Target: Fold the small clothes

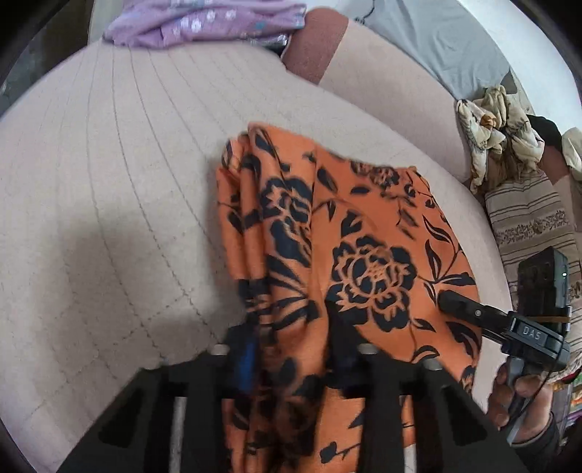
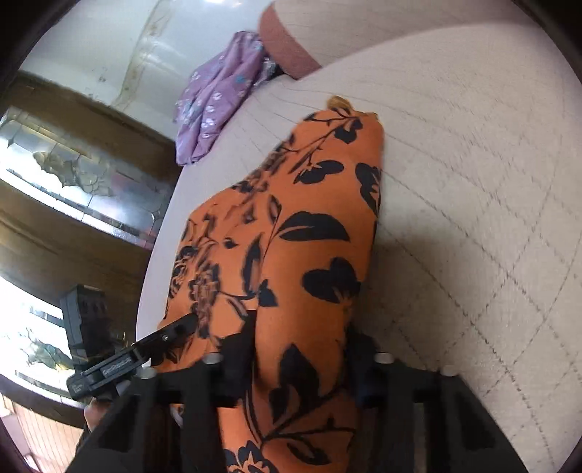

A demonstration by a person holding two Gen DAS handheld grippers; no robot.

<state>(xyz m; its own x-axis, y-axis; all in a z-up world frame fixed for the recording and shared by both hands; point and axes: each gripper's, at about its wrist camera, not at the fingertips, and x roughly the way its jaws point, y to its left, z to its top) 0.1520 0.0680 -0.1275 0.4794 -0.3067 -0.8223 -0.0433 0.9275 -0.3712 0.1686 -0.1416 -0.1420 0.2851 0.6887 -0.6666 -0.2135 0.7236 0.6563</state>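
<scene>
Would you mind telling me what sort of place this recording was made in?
Most likely a bedroom at home: the orange floral garment lies over a quilted beige mattress, a purple flowered cloth sits at its far edge, and a wooden cabinet with etched mirror panels stands alongside.

We see a beige quilted bed [image 1: 120, 189] carrying the orange floral garment [image 1: 349, 233], with purple flowered clothes [image 1: 203, 22] at its far edge.

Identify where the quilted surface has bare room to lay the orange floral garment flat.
Bare quilted cover lies left of the orange floral garment, reaching back to the purple cloth. More lies beyond its right edge. It is crowded by the crumpled clothes pile.
</scene>
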